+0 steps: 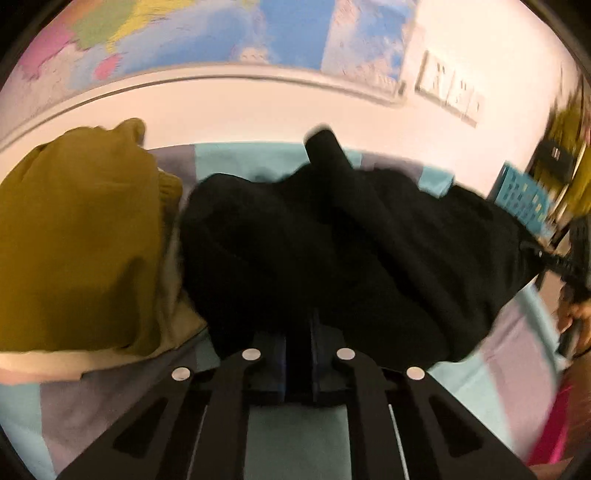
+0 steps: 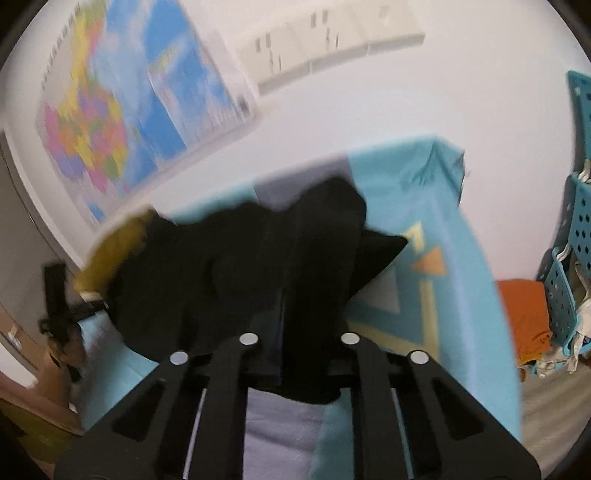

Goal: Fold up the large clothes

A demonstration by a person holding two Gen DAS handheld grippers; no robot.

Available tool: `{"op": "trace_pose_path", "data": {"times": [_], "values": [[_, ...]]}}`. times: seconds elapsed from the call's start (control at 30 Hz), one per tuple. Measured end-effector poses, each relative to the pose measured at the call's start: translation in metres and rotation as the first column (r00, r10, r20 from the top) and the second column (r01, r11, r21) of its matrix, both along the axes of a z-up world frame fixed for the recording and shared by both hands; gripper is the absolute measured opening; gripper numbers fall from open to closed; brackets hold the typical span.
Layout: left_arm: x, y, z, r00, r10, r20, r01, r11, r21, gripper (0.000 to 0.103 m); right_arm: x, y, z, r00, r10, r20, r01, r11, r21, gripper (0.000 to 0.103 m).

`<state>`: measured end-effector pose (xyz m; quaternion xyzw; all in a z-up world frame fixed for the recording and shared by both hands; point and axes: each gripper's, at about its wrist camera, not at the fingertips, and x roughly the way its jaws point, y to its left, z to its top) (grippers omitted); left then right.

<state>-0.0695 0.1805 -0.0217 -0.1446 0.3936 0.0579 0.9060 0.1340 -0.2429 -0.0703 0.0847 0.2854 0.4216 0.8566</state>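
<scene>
A large black garment (image 1: pixel 332 240) lies bunched on a table under a teal and lilac cover (image 1: pixel 517 350). My left gripper (image 1: pixel 298 332) is shut on its near edge, and black cloth fills the narrow slit between the fingers. In the right wrist view the same black garment (image 2: pixel 221 280) drapes over my right gripper (image 2: pixel 291 314), which is shut on a fold of it. The cloth hides the right fingertips. The garment stretches between the two grippers. The teal cover (image 2: pixel 424 206) shows behind it.
A folded mustard garment (image 1: pixel 81 240) lies left of the black one, touching it, its edge (image 2: pixel 110 251) also visible from the right. A teal perforated basket (image 2: pixel 576 258) and an orange cloth (image 2: pixel 524 314) stand beyond the table's right edge. A map (image 1: pixel 203 33) hangs on the wall.
</scene>
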Motion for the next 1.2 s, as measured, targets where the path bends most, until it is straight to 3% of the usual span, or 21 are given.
{"op": "trace_pose_path", "data": {"times": [0.1,0.2,0.27,0.33,0.4,0.43,0.47,0.5,0.53,0.6,0.63,0.67,0.77,0.87,1.0,1.07,1.1,1.13,1.17,1.2], "values": [[-0.031,0.010,0.028,0.999,-0.012,0.037,0.015,0.996,-0.086,0.007,-0.030,-0.023,0.034,0.996,-0.025,0.087,0.021,0.999,0.044,0.007],[-0.047,0.012,0.031,1.000,-0.023,0.008,0.023,0.989,-0.144,0.007,-0.055,-0.052,0.052,0.990,-0.049,0.134,0.035,0.994,0.106,0.004],[-0.051,0.008,0.011,0.997,-0.036,-0.063,0.024,0.983,-0.181,0.007,-0.054,-0.054,0.036,0.995,-0.047,0.088,0.042,0.997,0.060,0.004],[-0.046,0.004,-0.018,0.984,-0.051,-0.170,0.015,0.978,-0.208,0.007,-0.044,-0.045,0.002,0.998,-0.057,-0.013,0.056,0.997,-0.055,0.004],[-0.041,0.004,-0.034,0.977,-0.054,-0.206,0.008,0.976,-0.218,0.010,-0.035,-0.038,-0.037,0.990,-0.100,-0.098,0.081,0.980,-0.181,0.010],[-0.040,0.003,-0.031,0.981,-0.051,-0.186,0.014,0.981,-0.195,0.012,-0.033,-0.039,-0.048,0.986,-0.110,-0.124,0.085,0.977,-0.196,0.018],[-0.040,0.001,-0.025,0.983,-0.028,-0.179,0.002,0.989,-0.145,0.021,-0.033,-0.043,-0.052,0.983,-0.125,-0.134,0.099,0.977,-0.187,0.022],[-0.039,0.001,-0.020,0.984,-0.004,-0.180,-0.017,0.994,-0.111,0.026,-0.036,-0.050,-0.047,0.979,-0.156,-0.129,0.133,0.976,-0.170,0.036],[-0.040,0.000,-0.013,0.983,0.020,-0.180,-0.033,0.997,-0.069,0.036,-0.039,-0.055,-0.041,0.978,-0.177,-0.114,0.158,0.974,-0.163,0.044],[-0.043,-0.005,0.003,0.991,0.019,-0.131,-0.020,1.000,-0.005,0.038,-0.050,-0.062,-0.019,0.975,-0.220,-0.032,0.213,0.965,-0.152,0.057],[-0.046,-0.010,0.013,0.996,0.013,-0.087,-0.011,0.999,0.033,0.039,-0.057,-0.061,-0.006,0.973,-0.230,0.014,0.229,0.963,-0.138,0.060],[-0.047,-0.016,0.022,0.998,-0.004,-0.055,0.008,0.998,0.065,0.048,-0.062,-0.056,0.004,0.976,-0.214,0.043,0.218,0.968,-0.122,0.060],[-0.041,-0.037,0.040,0.997,-0.080,0.012,0.078,0.989,0.122,0.056,-0.067,-0.023,0.021,0.989,-0.110,0.100,0.123,0.983,-0.139,0.061],[-0.016,-0.058,0.040,0.987,-0.159,-0.004,0.157,0.975,0.156,0.062,-0.059,0.026,0.018,0.996,-0.006,0.094,0.026,0.976,-0.218,0.065],[-0.001,-0.070,0.017,0.971,-0.233,-0.056,0.238,0.962,0.130,0.062,-0.036,0.083,-0.003,0.996,0.093,0.013,-0.084,0.941,-0.328,0.073],[0.018,-0.074,0.002,0.965,-0.243,-0.101,0.254,0.960,0.116,0.061,-0.029,0.100,-0.015,0.995,0.095,0.014,-0.081,0.907,-0.413,0.068],[0.025,-0.076,-0.006,0.964,-0.236,-0.120,0.250,0.962,0.115,0.060,-0.026,0.104,-0.019,0.995,0.095,0.005,-0.084,0.902,-0.424,0.059],[0.034,-0.074,-0.013,0.965,-0.220,-0.142,0.237,0.965,0.115,0.054,-0.023,0.106,-0.022,0.996,0.091,-0.002,-0.083,0.900,-0.428,0.039],[0.036,-0.070,-0.017,0.967,-0.203,-0.152,0.222,0.968,0.115,0.047,-0.021,0.106,-0.023,0.996,0.091,0.011,-0.077,0.896,-0.437,0.029],[0.042,-0.066,-0.020,0.970,-0.189,-0.155,0.206,0.973,0.103,0.044,-0.020,0.105,-0.022,0.995,0.100,0.010,-0.086,0.899,-0.429,0.010]]}}
